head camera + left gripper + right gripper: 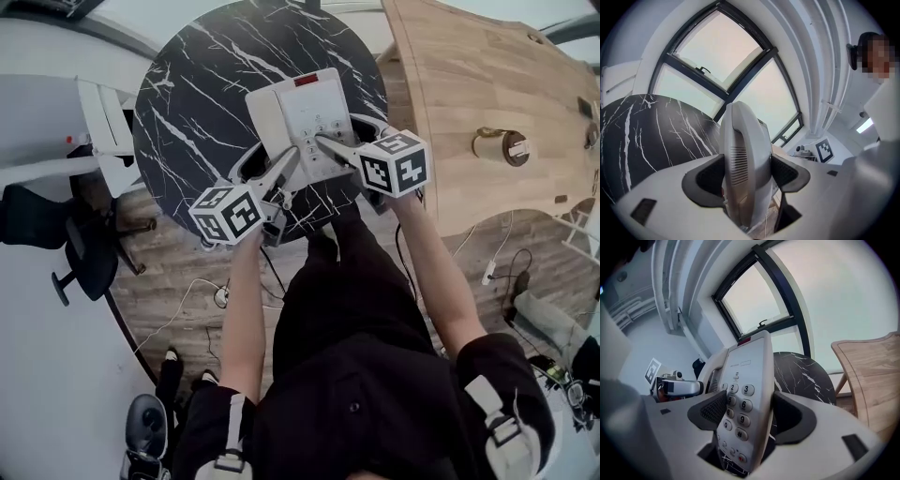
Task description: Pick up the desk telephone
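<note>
While both grippers are clamping it, the white plastic desk telephone (305,117) is sitting over the round black marble table (187,122), its long axis running away from the person, red-strip end farthest. The left gripper (281,176) is pinching the ribbed handset side and the right gripper (330,145) the round-buttoned keypad side, jaws spread wide. A pale wooden table (469,103) is crowding the right edge.

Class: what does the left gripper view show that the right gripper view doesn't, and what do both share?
Only the left gripper view shows a person at upper right. Only the right gripper view shows the numbered keypad and a pale wooden table. Both show the white plastic desk telephone, clamped by the left gripper and right gripper respectively, the black marble round table and a dark-framed window.
</note>
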A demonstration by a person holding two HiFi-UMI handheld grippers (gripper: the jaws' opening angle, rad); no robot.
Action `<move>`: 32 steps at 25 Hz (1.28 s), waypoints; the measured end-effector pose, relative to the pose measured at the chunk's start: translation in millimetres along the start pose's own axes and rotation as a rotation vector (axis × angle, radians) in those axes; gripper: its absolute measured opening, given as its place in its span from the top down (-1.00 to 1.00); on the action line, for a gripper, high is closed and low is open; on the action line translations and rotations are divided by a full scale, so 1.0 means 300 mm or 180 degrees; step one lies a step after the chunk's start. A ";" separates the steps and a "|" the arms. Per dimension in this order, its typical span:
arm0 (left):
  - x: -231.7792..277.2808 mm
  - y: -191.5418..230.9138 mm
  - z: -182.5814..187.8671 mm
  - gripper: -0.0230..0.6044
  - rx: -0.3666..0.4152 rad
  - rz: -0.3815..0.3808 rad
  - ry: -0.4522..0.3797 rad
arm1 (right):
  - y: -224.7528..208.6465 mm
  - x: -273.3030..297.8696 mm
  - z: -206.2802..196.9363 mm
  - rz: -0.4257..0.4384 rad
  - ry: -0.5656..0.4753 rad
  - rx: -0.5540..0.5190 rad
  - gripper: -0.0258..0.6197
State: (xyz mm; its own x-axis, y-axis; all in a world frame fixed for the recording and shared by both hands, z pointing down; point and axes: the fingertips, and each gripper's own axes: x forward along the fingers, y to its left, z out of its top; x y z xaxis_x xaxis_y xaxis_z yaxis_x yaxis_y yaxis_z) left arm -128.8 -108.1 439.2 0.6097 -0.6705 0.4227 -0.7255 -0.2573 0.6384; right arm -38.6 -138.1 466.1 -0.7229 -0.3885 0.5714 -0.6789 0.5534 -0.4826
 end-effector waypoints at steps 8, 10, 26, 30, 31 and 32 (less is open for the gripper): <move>-0.180 -0.073 -0.012 -0.09 0.0171 -0.0151 -0.0083 | 0.176 -0.095 -0.034 -0.0116 -0.0240 -0.0023 -0.08; -0.217 -0.091 -0.009 -0.09 0.0232 -0.0192 -0.0102 | 0.214 -0.117 -0.033 -0.0148 -0.0304 -0.0055 -0.08; -0.383 -0.234 0.141 -0.09 0.0683 -0.0437 -0.0435 | 0.398 -0.258 0.115 -0.0305 -0.0833 -0.0355 -0.08; -0.397 -0.264 0.165 -0.09 0.0742 -0.0473 -0.0475 | 0.415 -0.288 0.142 -0.0324 -0.0906 -0.0406 -0.08; -0.401 -0.269 0.170 -0.09 0.0760 -0.0477 -0.0479 | 0.420 -0.293 0.146 -0.0326 -0.0920 -0.0411 -0.08; -0.406 -0.274 0.174 -0.09 0.0780 -0.0480 -0.0484 | 0.424 -0.297 0.149 -0.0327 -0.0936 -0.0414 -0.08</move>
State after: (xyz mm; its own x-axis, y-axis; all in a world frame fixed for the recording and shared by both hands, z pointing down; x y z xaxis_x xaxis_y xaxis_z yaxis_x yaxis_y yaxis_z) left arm -160.0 -41.6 301.7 0.6749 -0.7037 0.2222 -0.6971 -0.5091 0.5049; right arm -66.3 -66.0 323.9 -0.6705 -0.6326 0.3877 -0.7418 0.5822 -0.3329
